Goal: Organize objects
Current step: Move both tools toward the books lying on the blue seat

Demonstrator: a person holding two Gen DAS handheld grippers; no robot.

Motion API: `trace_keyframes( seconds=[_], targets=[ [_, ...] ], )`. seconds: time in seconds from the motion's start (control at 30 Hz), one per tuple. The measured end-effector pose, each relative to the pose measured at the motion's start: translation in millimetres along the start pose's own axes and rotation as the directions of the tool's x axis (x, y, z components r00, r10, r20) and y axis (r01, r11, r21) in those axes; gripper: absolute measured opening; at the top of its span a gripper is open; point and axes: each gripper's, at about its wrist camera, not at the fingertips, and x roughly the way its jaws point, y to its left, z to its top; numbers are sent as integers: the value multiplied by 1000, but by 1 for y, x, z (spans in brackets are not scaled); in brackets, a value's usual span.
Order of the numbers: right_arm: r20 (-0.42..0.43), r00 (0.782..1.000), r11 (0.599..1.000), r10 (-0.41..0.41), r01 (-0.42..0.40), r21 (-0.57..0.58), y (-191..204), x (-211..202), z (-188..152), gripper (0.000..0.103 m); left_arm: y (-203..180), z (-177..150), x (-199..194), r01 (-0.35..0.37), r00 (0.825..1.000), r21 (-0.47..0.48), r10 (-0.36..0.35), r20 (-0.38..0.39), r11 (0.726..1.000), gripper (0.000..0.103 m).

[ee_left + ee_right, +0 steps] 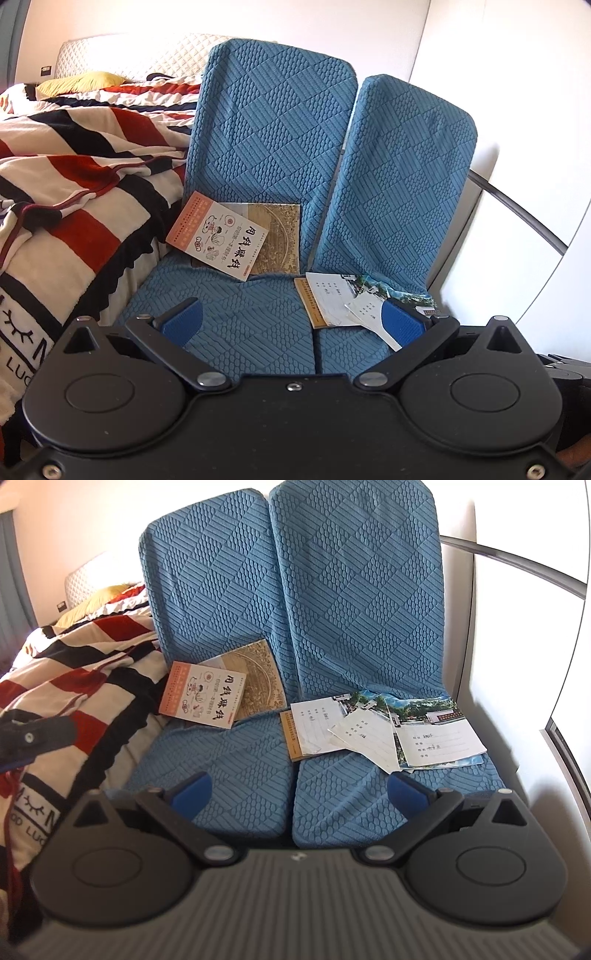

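1. A blue two-seat sofa (229, 775) with a quilted cover stands just beside a bed draped in a red, black and white striped blanket (74, 177).
2. On the left seat, a white book with an orange spine strip (201, 694) leans against the backrest, overlapping a gold-patterned book (260, 672) that stands behind it.
3. On the right seat lies a loose spread of booklets: an orange-edged booklet (288, 734) at the left, a white notebook (317, 720) lying on it, a tilted white notebook (369, 734) in the middle, and a photo-cover notebook (439, 731) at the right, all overlapping.
4. The left gripper (291, 325) hangs above the front of the seats with its jaws spread wide, holding nothing; its right blue pad (399, 323) sits in front of the tilted notebook's corner, though contact cannot be told.
5. The right gripper (299, 797) hangs over the seat fronts, jaws likewise wide apart and empty, short of the booklets.
6. Part of the left gripper shows at the left edge of the right wrist view.
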Motion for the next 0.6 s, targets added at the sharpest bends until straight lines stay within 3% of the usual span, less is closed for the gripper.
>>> trace_keyframes(
  seconds=[0.6],
  targets=[
    [-36, 999, 999, 32, -33, -41, 26, 74, 28, 103, 43, 26, 76, -26, 999, -45, 25, -42, 999, 103]
  ],
)
